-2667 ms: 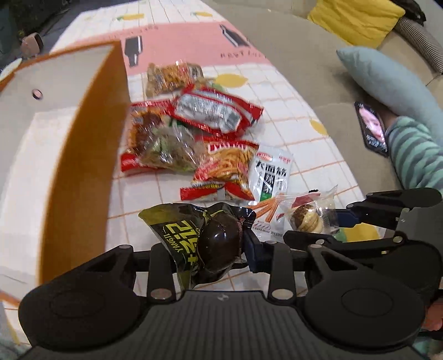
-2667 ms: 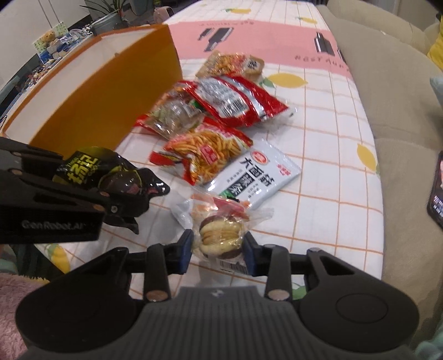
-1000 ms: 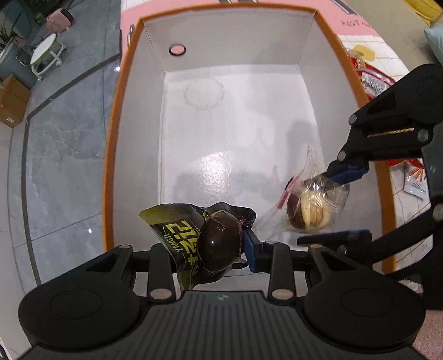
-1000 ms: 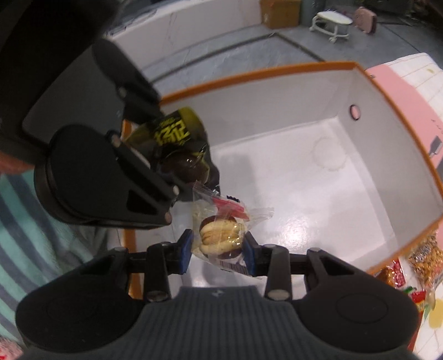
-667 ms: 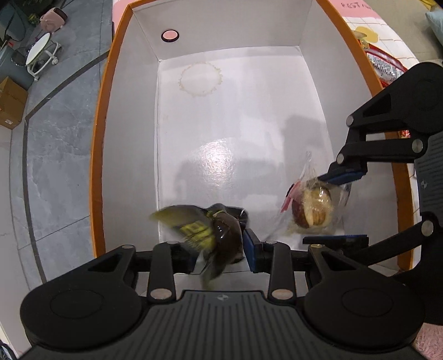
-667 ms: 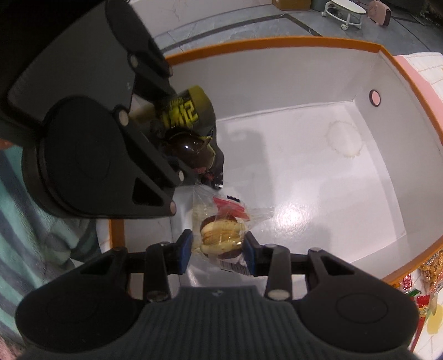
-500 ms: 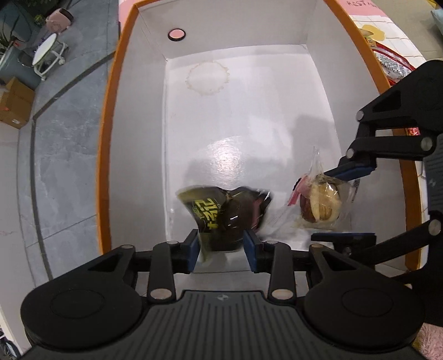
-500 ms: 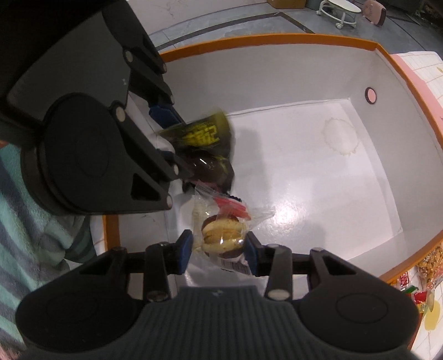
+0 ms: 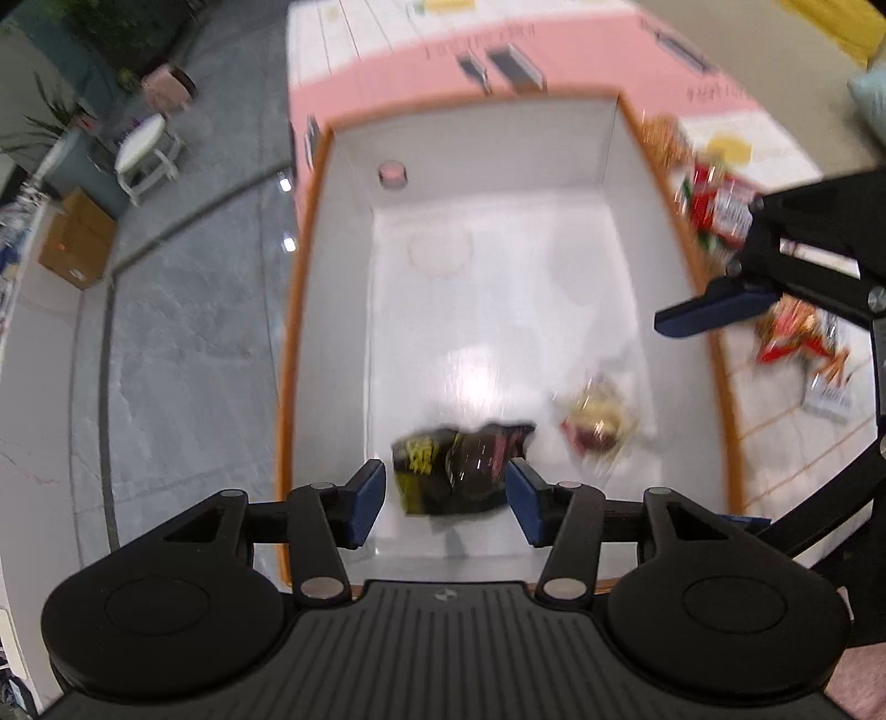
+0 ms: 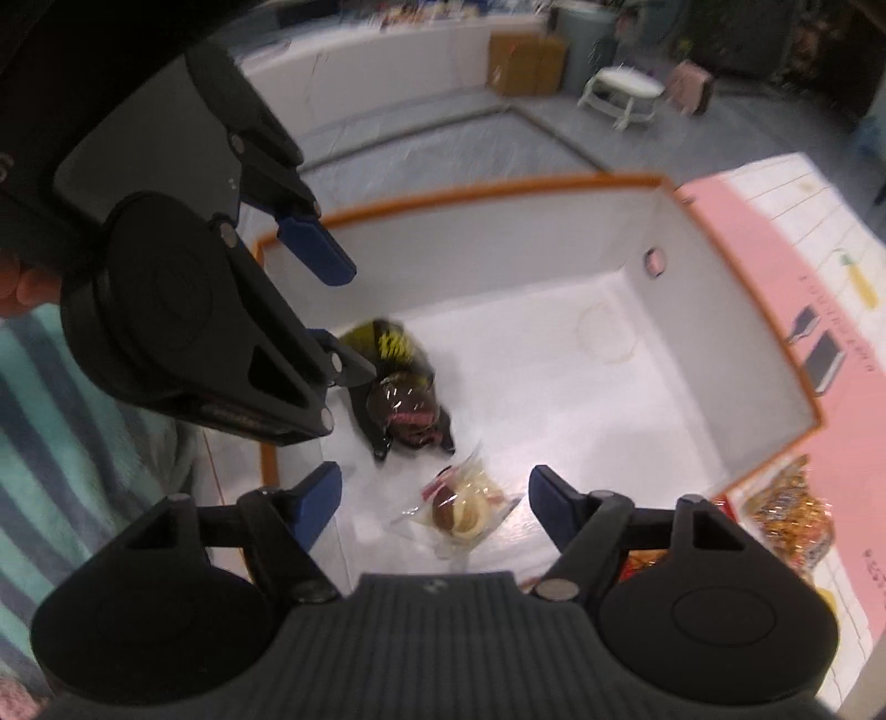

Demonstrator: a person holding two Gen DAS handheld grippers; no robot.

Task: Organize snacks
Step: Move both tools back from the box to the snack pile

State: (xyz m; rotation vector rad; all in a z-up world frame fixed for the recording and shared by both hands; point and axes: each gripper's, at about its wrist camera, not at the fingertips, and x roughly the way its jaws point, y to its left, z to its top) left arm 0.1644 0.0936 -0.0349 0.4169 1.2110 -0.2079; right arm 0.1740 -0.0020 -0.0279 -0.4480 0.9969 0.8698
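Now both grippers hang above the box (image 9: pixel 614 138) with jaws just opened wide and nothing between the pads. Under the left gripper (image 9: pixel 444 501) the dark packet (image 9: pixel 459 465) lies on the white floor near the near wall, its long axis running across the box, yellow-printed end toward the left wall. Just beside it, below the right gripper (image 10: pixel 432 507), lies the clear cookie bag (image 10: pixel 462 512). More snacks (image 9: pixel 720 207) sit outside on the tablecloth (image 9: pixel 581 50)

Two snacks in the one box (image 10: pixel 736 354) below the grippers: one dark packet (image 10: pixel 401 407), one clear-wrapped pastry (image 10: pixel 462 512). Roughly four more packets (image 9: pixel 720 207) outside, too blurry to count.
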